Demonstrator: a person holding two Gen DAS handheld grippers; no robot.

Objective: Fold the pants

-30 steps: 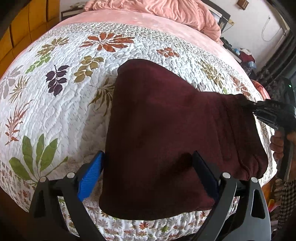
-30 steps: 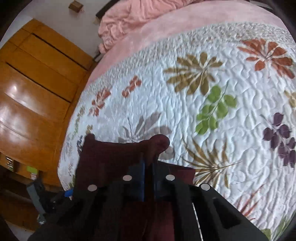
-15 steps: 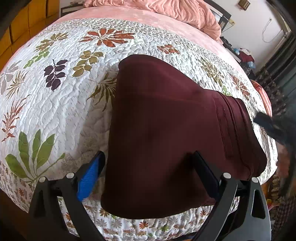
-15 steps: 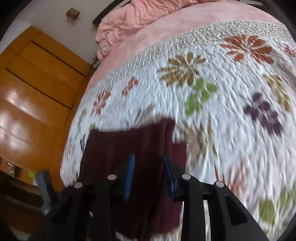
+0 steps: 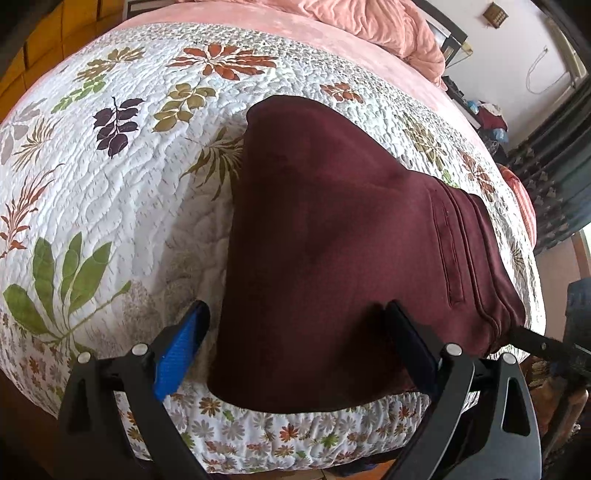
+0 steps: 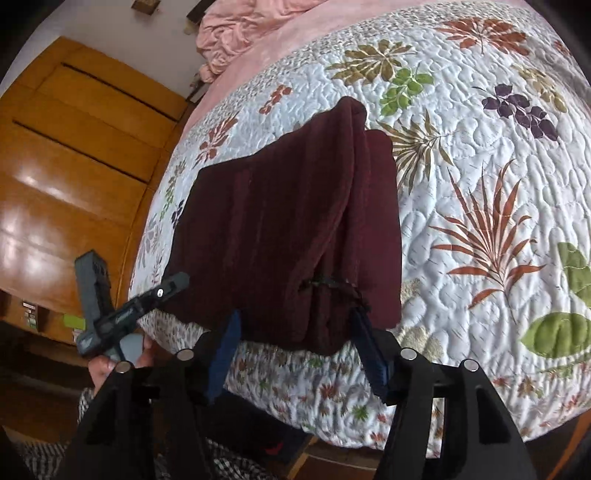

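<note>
The maroon pants [image 5: 343,240] lie folded into a compact stack on the quilted floral bedspread [image 5: 110,155], near the bed's front edge. They also show in the right wrist view [image 6: 280,229], waistband end nearest. My left gripper [image 5: 295,339] is open, its blue-padded fingers [image 5: 181,347] wide apart at the near edge of the stack, holding nothing. My right gripper [image 6: 295,343] is open and empty, drawn back off the bed edge just short of the stack. The left gripper also appears in the right wrist view [image 6: 122,317], held in a hand.
A crumpled pink blanket [image 5: 369,22] lies at the head of the bed on a pink sheet [image 6: 266,44]. A wooden wardrobe [image 6: 66,177] stands beside the bed. Clutter and a dark curtain [image 5: 554,155] are at the far right.
My right gripper let go of the pants' edge, opened and pulled back off the bed. The pants settled flat. My left gripper stayed open in place.
</note>
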